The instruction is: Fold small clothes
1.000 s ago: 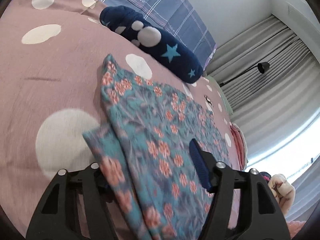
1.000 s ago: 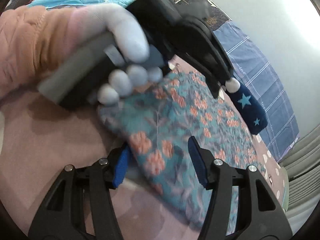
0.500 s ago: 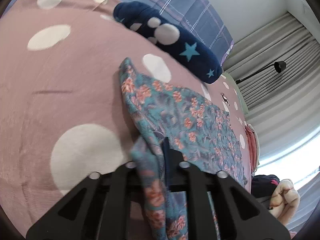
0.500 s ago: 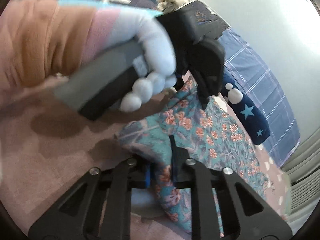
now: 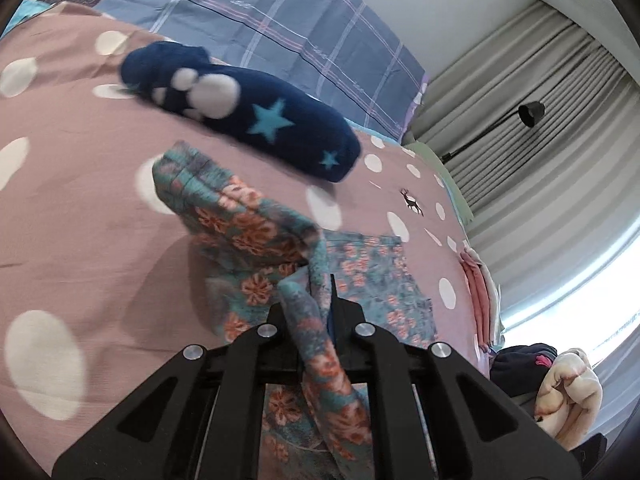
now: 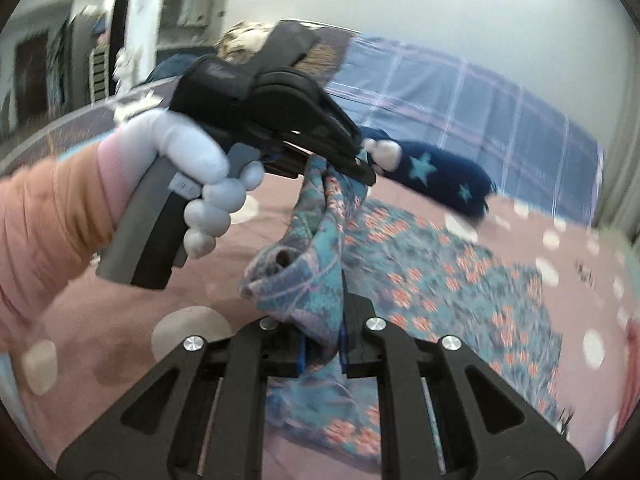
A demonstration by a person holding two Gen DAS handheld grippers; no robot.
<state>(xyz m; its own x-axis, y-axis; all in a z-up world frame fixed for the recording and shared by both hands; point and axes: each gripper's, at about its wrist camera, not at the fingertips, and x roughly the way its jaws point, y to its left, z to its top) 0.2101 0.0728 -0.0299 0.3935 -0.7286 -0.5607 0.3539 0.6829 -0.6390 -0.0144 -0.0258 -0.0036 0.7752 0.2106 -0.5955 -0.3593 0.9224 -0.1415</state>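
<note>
1. The left gripper (image 5: pixel 320 300) is clenching a bunched edge of the floral garment (image 5: pixel 376 276), its jaws pressed together on the cloth with only fabric showing between them
2. The right gripper (image 6: pixel 324 344) is likewise pinching a gathered fold of the same floral garment (image 6: pixel 452 276), the fabric bulging up out of its closed jaws in a rounded hump
3. The gripped edge is hanging lifted above the bed cover (image 5: pixel 80 184), while the far right part of the garment is lying flat on that pink, white-spotted surface
4. In the right wrist view, a gloved hand (image 6: pixel 196 184) with a peach sleeve (image 6: pixel 48 224) is holding the handle of the left gripper (image 6: pixel 360 164), whose tips are biting the upper end of the raised fold
5. A dark blue star-patterned piece (image 5: pixel 248 116) is lying beyond the garment, on the far side of the bed cover and apart from it
6. A blue checked sheet (image 5: pixel 280 28) is lying farther back, against the wall
7. Grey curtains (image 5: pixel 536 128) are hanging at the far right, with a black lamp (image 5: pixel 530 114) standing in front of them
8. Folded pink cloth (image 5: pixel 478 292) is sitting at the right edge of the bed, just right of the flat part of the garment
</note>
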